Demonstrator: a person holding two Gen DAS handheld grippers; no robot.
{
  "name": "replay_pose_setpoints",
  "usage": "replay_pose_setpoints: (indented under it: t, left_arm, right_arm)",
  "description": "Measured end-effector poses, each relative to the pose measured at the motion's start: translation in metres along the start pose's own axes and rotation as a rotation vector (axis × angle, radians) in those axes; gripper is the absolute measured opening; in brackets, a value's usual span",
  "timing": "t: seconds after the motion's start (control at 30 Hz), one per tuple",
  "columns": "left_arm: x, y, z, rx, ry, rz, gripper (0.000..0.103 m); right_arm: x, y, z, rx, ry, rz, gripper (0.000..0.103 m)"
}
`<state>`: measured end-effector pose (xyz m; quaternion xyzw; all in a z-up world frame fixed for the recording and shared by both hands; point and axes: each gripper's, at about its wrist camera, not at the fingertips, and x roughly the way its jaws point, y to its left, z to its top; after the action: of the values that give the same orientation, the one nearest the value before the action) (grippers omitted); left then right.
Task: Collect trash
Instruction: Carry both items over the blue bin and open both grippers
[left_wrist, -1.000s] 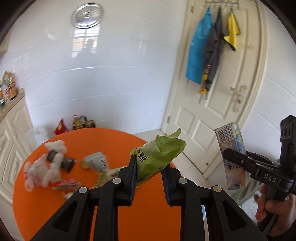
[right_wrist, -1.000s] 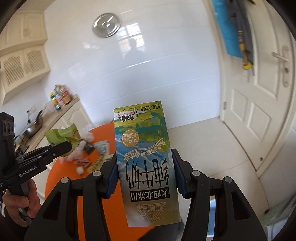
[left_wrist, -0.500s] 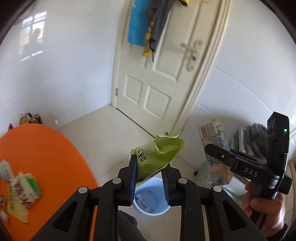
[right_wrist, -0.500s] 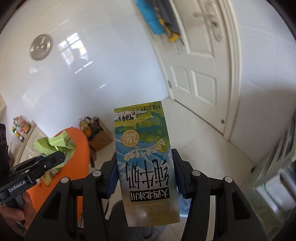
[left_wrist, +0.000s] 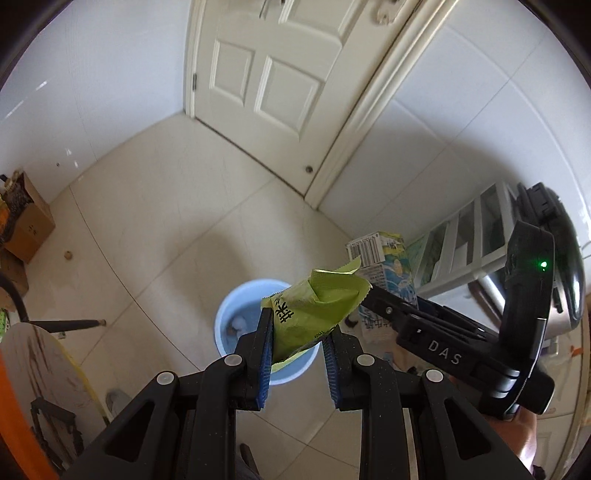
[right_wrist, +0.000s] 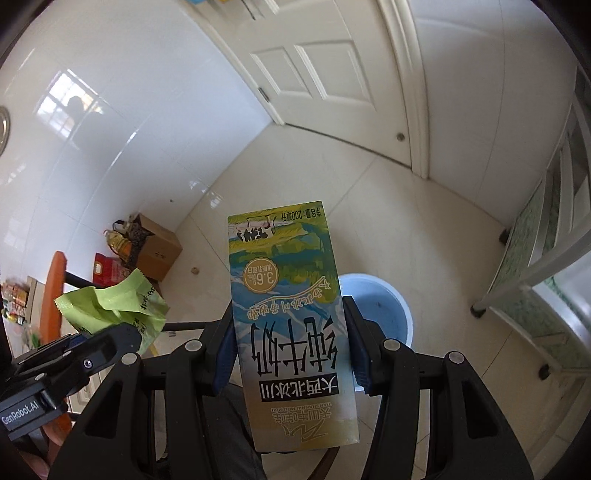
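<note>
My left gripper is shut on a crumpled green snack wrapper and holds it above a light blue bin on the floor. The bin holds some trash at its bottom. My right gripper is shut on a milk carton, upside down, just left of and above the same bin. The carton and right gripper also show at the right of the left wrist view. The wrapper shows at the left of the right wrist view.
A white door stands closed ahead. A cardboard box with bottles sits by the tiled wall. The orange table edge and a wooden stool are at the left. A white shelf rack stands at the right.
Both grippers have swung away from the orange table and tipped down towards the floor. The blue bin is now under them. Both keep their hold.
</note>
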<state>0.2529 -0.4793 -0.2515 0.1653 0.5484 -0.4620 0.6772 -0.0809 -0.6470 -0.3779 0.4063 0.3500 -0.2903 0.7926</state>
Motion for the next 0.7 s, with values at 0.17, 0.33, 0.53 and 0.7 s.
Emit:
replay_pose_setpoints:
  t: [0.17,0.33,0.53,0.7]
  left_arm:
    - [0.047,0.006,0.043,-0.039,0.078,0.023,0.043]
    - [0.093,-0.003,0.077,-0.042,0.136,0.078,0.066]
    - [0.086,-0.011,0.078,-0.033,0.097,0.146,0.078]
    - [0.064,-0.022,0.067,0.0,0.014,0.23,0.091]
  right_arm:
    - [0.028,-0.015,0.006,0.044,0.035,-0.008,0.054]
    - [0.05,-0.023,0.006,0.071,0.078,-0.036,0.069]
    - [0.044,-0.022,-0.004,0.08,0.075,-0.07,0.101]
    - [0.033,-0.018,-0.013,0.09,0.063,-0.104,0.103]
